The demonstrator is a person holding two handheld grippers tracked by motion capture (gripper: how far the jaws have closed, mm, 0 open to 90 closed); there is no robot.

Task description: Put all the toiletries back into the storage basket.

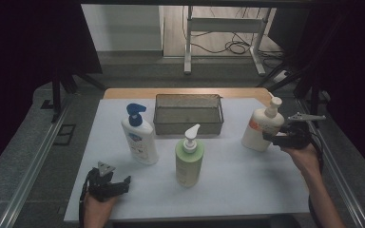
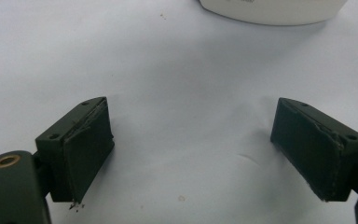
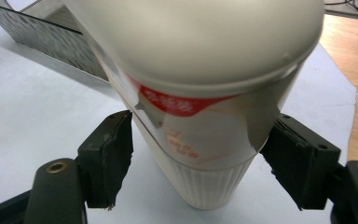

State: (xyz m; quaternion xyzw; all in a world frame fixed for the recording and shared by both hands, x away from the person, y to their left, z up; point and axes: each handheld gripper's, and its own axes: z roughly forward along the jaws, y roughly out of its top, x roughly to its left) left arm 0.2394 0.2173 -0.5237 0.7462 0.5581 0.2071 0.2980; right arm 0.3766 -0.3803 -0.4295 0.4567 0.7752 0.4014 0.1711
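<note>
Claw on my right (image 1: 272,137) straddles the cream pump bottle (image 1: 261,127) at the table's (image 1: 247,180) right edge, jaws spread and barely touching, so an off-centre squeeze could tip it.

Blue-capped bottle (image 1: 139,135), green bottle (image 1: 189,157), mesh basket (image 1: 188,124).

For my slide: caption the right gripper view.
Right gripper with open jaws either side of a cream pump bottle, wire basket behind.

right gripper (image 1: 272,137) at cream bottle (image 1: 262,127)
</note>
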